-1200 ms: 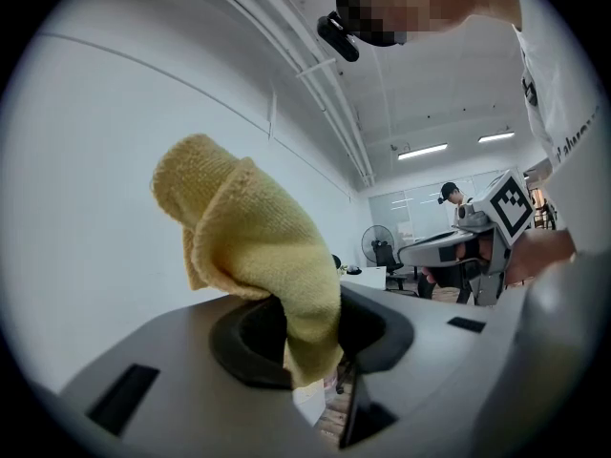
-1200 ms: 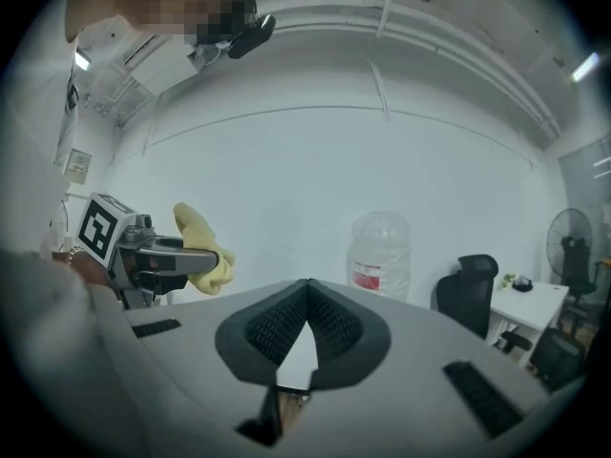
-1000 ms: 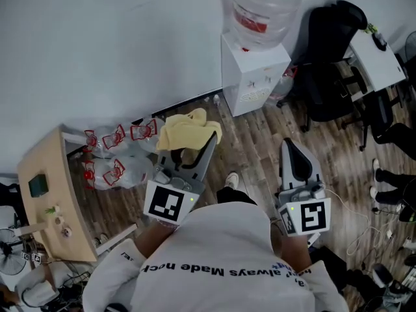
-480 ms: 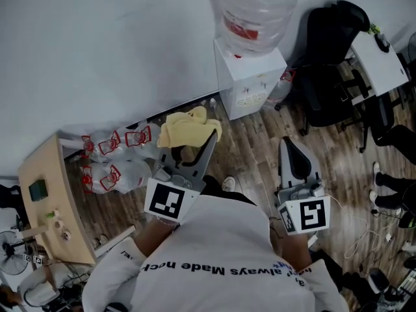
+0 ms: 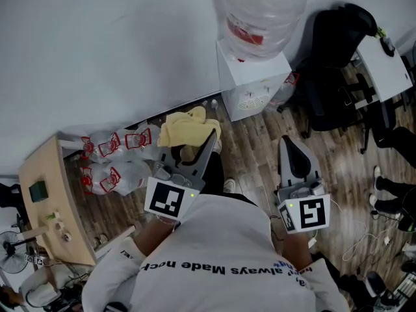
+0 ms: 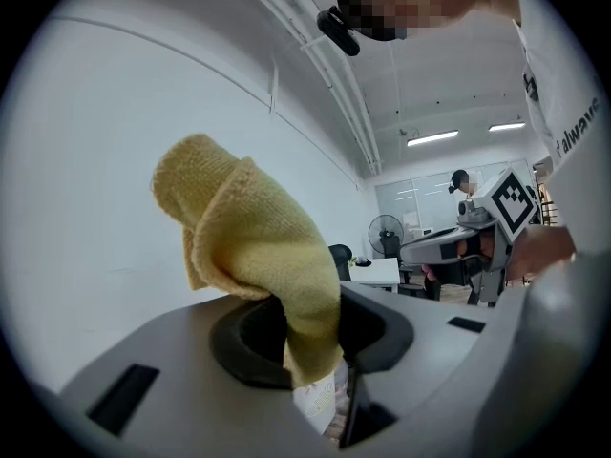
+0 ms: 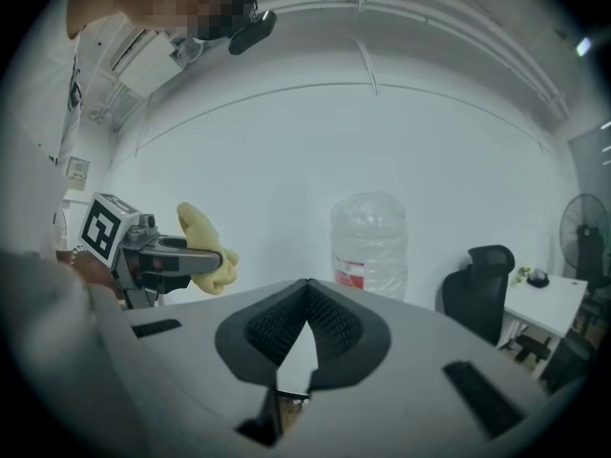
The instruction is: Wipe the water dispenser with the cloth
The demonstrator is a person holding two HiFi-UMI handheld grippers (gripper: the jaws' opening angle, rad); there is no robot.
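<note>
Wood-plank floor (image 5: 253,142) runs up to a plain white wall (image 5: 97,51). Black office chair (image 5: 338,51) stands near the wall at right, with a white tabletop (image 5: 390,67) just beyond it. At left is a light wooden side table (image 5: 49,168) with a small green box (image 5: 38,188) on it. Clear bags with red print (image 5: 114,158) lie on the floor just beside the table. White cable (image 5: 354,225) lies loose on the floor at lower right. Standing fan (image 7: 584,232) is near the chair.

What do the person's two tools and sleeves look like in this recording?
The left tool and the right tool both have pale grey, wedge-shaped bodies with black jaw linings, which are ribbed on the right one. Each carries a cube with black-and-white square markers at its rear. The person wears a white long-sleeved top with dark lettering across it.
</note>
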